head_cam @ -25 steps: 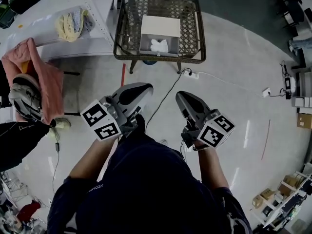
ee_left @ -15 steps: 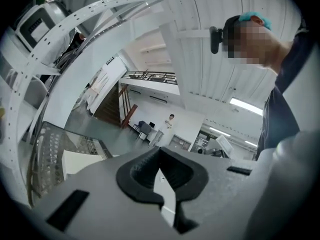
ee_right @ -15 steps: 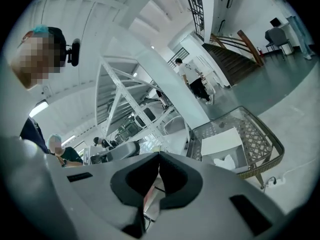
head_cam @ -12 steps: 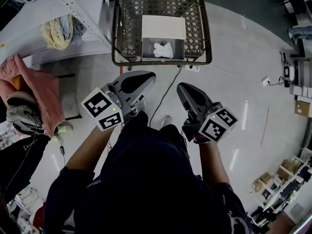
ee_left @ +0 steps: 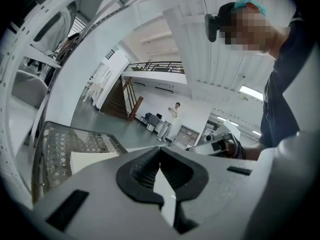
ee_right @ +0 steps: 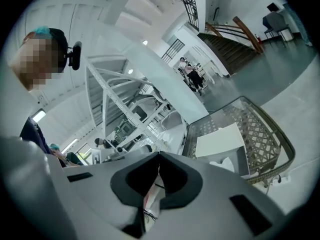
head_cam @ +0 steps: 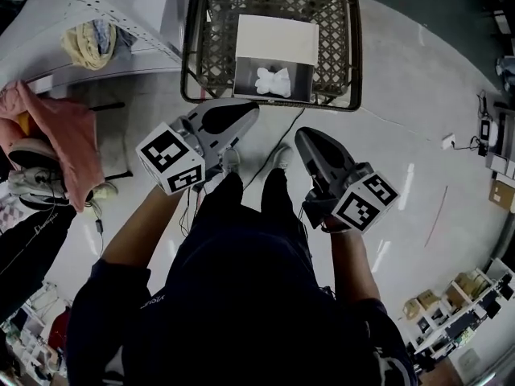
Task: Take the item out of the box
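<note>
An open white box [head_cam: 274, 56] stands on a lattice-sided low table [head_cam: 208, 47], its lid folded back. A white crumpled item [head_cam: 272, 81] lies inside it. My left gripper [head_cam: 244, 112] is shut and empty, held just short of the table's near rim. My right gripper [head_cam: 305, 138] is also shut and empty, a little lower and to the right. In the right gripper view the box [ee_right: 220, 141] and the item [ee_right: 227, 164] show beyond the closed jaws [ee_right: 159, 157]. The left gripper view shows the box lid [ee_left: 90, 159] to the left of its closed jaws [ee_left: 160, 152].
A white metal shelf unit [head_cam: 96, 6] stands left of the table with a yellow cloth bundle [head_cam: 87, 43] on it. Pink cloth [head_cam: 60, 127] hangs further left. A black cable [head_cam: 261, 163] runs over the floor by the person's shoes [head_cam: 232, 159]. Boxes [head_cam: 451, 316] sit far right.
The person has stepped toward the table, so the box and table now lie closer to both grippers. Both grippers stay shut and empty.
</note>
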### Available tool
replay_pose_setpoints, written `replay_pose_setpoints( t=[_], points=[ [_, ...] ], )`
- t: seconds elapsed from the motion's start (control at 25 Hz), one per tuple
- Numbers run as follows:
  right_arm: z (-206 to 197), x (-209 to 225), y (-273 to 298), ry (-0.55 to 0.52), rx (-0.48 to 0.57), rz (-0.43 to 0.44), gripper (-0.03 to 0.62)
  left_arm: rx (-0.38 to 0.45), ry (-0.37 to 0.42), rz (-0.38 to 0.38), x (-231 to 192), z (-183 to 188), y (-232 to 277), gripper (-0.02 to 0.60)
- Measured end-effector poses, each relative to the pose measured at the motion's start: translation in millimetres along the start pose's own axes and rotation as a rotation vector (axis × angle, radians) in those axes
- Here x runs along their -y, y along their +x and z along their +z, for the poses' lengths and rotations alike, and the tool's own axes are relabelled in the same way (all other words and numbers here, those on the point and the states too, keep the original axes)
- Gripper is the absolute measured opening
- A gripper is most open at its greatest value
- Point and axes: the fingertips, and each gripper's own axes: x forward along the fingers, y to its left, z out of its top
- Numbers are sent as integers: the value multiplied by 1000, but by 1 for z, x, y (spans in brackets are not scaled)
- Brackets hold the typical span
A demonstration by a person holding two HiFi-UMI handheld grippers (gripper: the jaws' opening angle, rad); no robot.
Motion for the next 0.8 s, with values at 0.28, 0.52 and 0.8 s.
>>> replay_pose_setpoints(
  t=[0.28, 0.52, 0.8],
  points=[
    [4, 48, 11, 36, -51, 33, 25, -66, 54, 35, -38, -22, 48, 8],
    [6, 76, 19, 51, -92, 41, 25, -183, 127, 36, -67, -54, 82, 11],
    [1, 109, 32, 85, -124, 38, 25, -364, 240, 14, -108, -106, 114, 57]
  ],
)
